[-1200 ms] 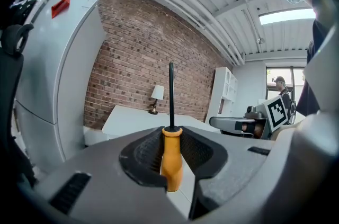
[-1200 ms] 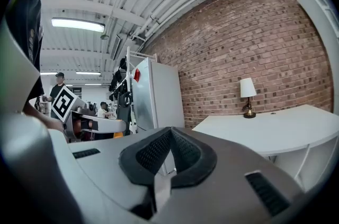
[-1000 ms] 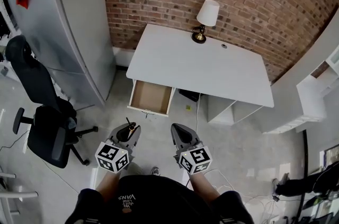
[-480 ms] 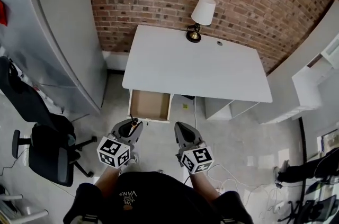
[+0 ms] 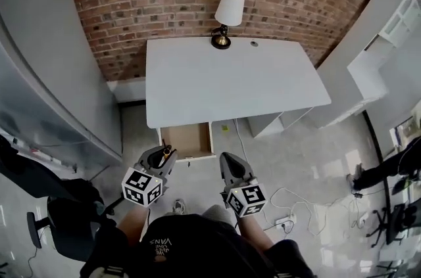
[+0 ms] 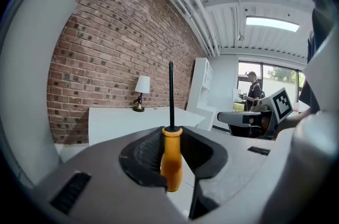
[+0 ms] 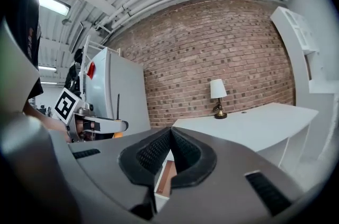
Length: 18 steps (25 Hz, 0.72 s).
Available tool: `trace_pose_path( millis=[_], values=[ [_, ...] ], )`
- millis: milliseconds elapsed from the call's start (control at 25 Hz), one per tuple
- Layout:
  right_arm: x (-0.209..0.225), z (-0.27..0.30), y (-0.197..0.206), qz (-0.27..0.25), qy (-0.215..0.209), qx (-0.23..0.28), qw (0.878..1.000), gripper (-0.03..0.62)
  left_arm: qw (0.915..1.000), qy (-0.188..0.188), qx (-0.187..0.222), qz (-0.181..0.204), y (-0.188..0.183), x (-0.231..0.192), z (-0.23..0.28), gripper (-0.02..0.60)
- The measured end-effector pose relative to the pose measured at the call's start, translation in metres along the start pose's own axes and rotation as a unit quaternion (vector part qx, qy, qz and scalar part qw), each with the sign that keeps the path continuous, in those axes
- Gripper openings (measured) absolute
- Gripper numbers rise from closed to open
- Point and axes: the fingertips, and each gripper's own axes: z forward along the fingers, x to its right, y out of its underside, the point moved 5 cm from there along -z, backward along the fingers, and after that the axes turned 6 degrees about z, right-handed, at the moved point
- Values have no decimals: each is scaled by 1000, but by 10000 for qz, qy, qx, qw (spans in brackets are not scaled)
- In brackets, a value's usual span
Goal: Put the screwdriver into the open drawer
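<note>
My left gripper [image 5: 160, 156] is shut on a screwdriver [image 6: 170, 157] with an orange handle and a black shaft that points straight up in the left gripper view. In the head view its handle tip [image 5: 166, 151] sits just in front of the open drawer [image 5: 186, 140], a brown-bottomed box pulled out from under the left side of the white desk [image 5: 230, 81]. My right gripper [image 5: 231, 166] hangs beside the left one, shut with nothing between its ridged pads [image 7: 186, 153]. The drawer shows again through the right gripper's jaws as a brown strip [image 7: 165, 175].
A table lamp [image 5: 226, 15] stands at the desk's back edge against the brick wall. A grey cabinet [image 5: 39, 66] fills the left side and white shelving [image 5: 388, 40] the right. A black office chair [image 5: 59, 217] is at lower left; cables [image 5: 296, 204] lie on the floor at right.
The view has moved closer to the desk and turned right. Both grippers now sit nearer the open drawer, the left still shut on the screwdriver.
</note>
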Motion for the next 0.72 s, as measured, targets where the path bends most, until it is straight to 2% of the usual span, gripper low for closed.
trace_pose_path(
  millis=[360,720],
  values=[
    [13,8,20,288,469,-137,9984,-5,9980,406,-428,224,23,-24,43,77],
    [51,21,29,391,446,-227,9980,-5,9963,510,-635,258,43,-27,95,77]
  ],
)
